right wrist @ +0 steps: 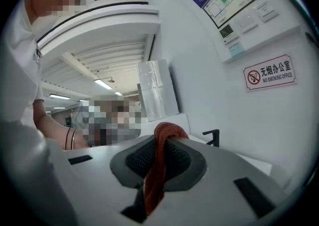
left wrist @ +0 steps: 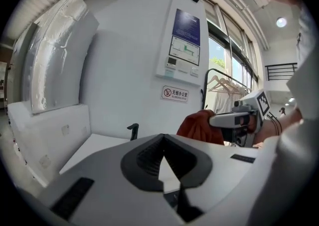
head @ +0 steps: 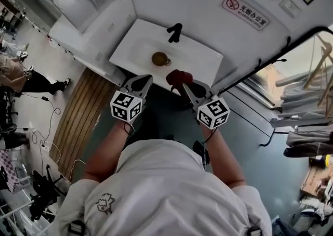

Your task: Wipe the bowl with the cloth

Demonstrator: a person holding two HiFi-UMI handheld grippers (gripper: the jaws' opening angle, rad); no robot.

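In the head view a small brown bowl (head: 160,59) sits in the white sink (head: 200,61), below the black faucet (head: 175,32). My right gripper (head: 185,86) is shut on a dark red cloth (head: 178,77) at the sink's near edge; in the right gripper view the cloth (right wrist: 158,163) runs as a twisted strip between the jaws of the right gripper (right wrist: 162,141). My left gripper (head: 146,80) hovers beside it, also at the near edge, short of the bowl. In the left gripper view the left gripper (left wrist: 163,138) has its jaws together and empty, with the cloth (left wrist: 198,126) seen at the right.
A white boxy unit (head: 96,27) adjoins the sink on the left. A no-smoking sign (head: 245,11) hangs on the wall behind. Wooden boards (head: 78,113) lie on the floor at left, a black rail (head: 270,61) and clothes rack (head: 312,74) at right.
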